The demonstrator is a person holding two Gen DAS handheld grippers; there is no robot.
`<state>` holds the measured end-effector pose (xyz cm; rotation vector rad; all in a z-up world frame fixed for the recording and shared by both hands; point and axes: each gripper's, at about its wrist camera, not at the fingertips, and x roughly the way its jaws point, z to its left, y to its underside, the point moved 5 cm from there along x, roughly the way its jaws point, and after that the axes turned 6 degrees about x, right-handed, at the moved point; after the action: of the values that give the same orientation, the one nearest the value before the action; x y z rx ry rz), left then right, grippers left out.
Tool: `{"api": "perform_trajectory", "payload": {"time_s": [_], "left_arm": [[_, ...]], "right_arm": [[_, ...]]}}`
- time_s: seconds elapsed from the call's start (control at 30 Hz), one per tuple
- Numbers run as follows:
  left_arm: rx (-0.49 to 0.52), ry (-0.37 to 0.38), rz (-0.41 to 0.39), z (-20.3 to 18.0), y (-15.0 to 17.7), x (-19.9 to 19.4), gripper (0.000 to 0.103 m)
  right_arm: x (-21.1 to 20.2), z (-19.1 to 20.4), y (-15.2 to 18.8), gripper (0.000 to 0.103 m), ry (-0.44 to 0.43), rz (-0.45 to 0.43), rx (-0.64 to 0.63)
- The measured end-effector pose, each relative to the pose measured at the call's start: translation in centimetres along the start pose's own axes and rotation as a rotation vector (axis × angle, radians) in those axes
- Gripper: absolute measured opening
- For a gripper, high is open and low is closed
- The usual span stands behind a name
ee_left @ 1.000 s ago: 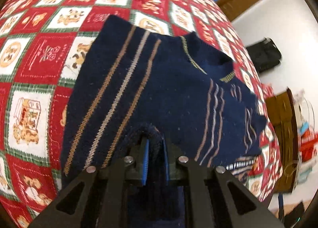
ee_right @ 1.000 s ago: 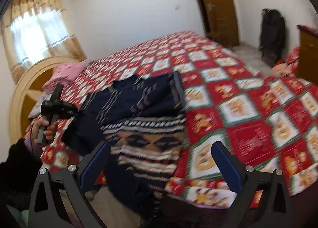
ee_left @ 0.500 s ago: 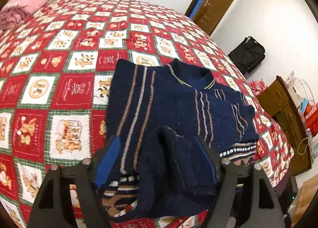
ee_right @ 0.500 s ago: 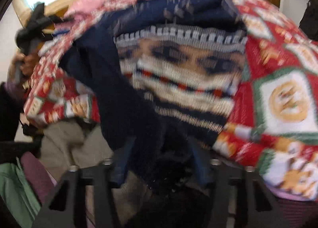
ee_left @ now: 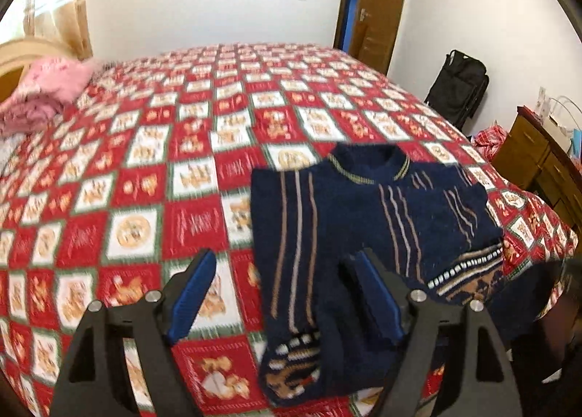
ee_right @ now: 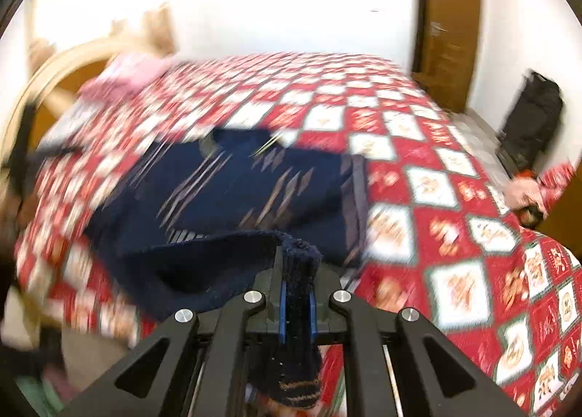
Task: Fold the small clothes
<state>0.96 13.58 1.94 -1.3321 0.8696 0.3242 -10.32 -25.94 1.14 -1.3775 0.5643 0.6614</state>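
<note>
Pinching knitted navy sweater (ee_right: 254, 191), striped sleeve (ee_right: 298, 271)

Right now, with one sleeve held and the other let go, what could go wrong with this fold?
1. The right tool, just closing, pinches only the cuff of the navy sweater; pulled across, thin knit may slip out.
2. The sweater lies at the bedspread's edge, hem partly overhanging; dragging could slide it off.
3. The left tool, just opened, hangs over the folded sleeve and might catch it.
</note>
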Motion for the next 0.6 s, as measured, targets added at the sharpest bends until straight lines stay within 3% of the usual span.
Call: {"api": "perform_trajectory", "payload": {"time_s": [0.13, 0.23, 0.37, 0.47, 0.6], "left_arm": [[0.15, -0.059, -0.029, -0.8, -0.1, 0.4, 0.098], [0.291, -0.107, -0.027, -1.4, 1.4, 1.5, 0.098], [0.518, -0.134, 0.038, -2.7, 3.6, 4.1, 0.098], [0.697, -0.088, 0.062, -5.4, 4.0, 5.7, 0.098], [0.976, -0.02, 0.008, -10.1, 4.7, 6.9, 0.098]], "right_arm": [[6.1, -3.0, -0.9, 0.008, 0.024, 0.076, 0.13], [10.1, -4.0, 0.9, 0.009, 0.024, 0.155, 0.194], [11.3, -4.5, 2.8, 0.009, 0.008, 0.186, 0.215], [11.4, -4.7, 3.0, 0.009, -0.002, 0.19, 0.227], [11.7, -4.9, 3.1, 0.009, -0.006, 0.213, 0.245]]}}
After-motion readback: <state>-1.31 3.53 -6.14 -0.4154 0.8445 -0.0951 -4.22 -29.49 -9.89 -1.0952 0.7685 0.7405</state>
